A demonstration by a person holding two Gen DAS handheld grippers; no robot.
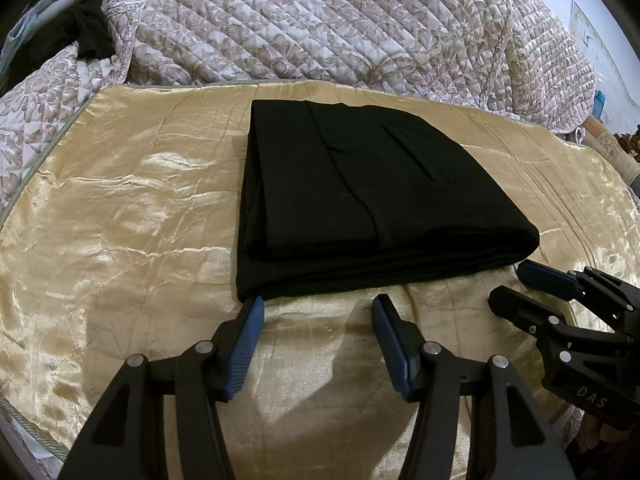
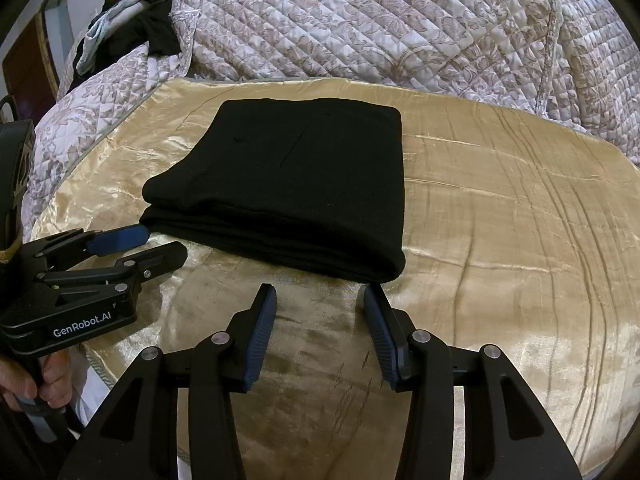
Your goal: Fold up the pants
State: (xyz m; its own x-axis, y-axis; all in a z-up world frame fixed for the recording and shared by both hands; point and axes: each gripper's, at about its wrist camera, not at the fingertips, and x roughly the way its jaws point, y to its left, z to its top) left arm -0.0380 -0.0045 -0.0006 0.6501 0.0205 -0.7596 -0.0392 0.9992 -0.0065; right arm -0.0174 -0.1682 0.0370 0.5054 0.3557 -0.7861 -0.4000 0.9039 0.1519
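Note:
The black pants [image 1: 360,196] lie folded into a thick rectangle on a shiny gold cloth [image 1: 120,200]. They also show in the right wrist view [image 2: 296,184]. My left gripper [image 1: 318,304] is open and empty, just in front of the stack's near edge. It also shows at the left of the right wrist view [image 2: 160,242]. My right gripper [image 2: 320,292] is open and empty, just in front of the stack's near right corner. It also shows at the right of the left wrist view [image 1: 508,282].
A quilted floral bedspread [image 1: 320,20] is bunched up behind the gold cloth [image 2: 500,220]. Dark clothes [image 2: 156,28] lie in a heap at the far left. The cloth's piped edge runs along the left side [image 1: 40,160].

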